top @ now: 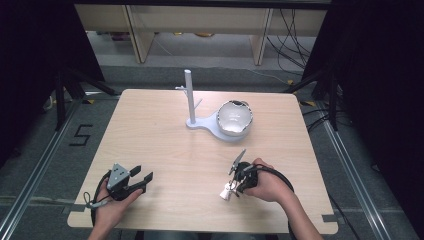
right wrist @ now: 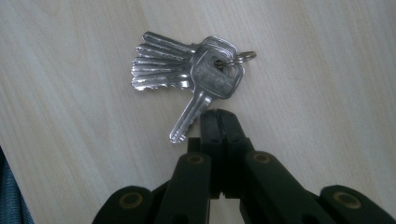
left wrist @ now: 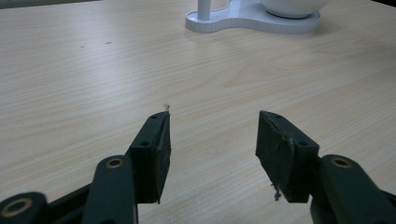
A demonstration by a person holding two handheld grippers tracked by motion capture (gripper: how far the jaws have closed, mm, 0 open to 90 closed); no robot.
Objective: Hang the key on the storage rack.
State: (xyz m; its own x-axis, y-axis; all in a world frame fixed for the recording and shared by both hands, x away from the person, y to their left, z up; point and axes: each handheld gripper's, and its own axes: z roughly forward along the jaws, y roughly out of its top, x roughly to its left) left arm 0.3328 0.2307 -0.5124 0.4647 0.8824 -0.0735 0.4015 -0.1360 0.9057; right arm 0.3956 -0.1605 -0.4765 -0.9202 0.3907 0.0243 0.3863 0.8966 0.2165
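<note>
A bunch of several silver keys [right wrist: 196, 70] on a ring lies flat on the wooden table [top: 165, 145], fanned out, with one key's blade angled toward me. My right gripper [right wrist: 219, 114] points down just beside that blade, its jaws pressed together with nothing between them. From above, the right gripper [top: 235, 186] is at the front right, with the keys [top: 226, 193] at its tip. My left gripper [top: 142, 173] rests at the front left, and in its own view the left gripper [left wrist: 212, 126] is open over bare wood.
A white stand [top: 192, 122] with an upright post [top: 188, 92] and side pegs sits at the back centre, its base holding a shiny round bowl [top: 234, 119]. The stand base [left wrist: 252, 21] lies far ahead of the left jaws. Dark curtains and cables surround the table.
</note>
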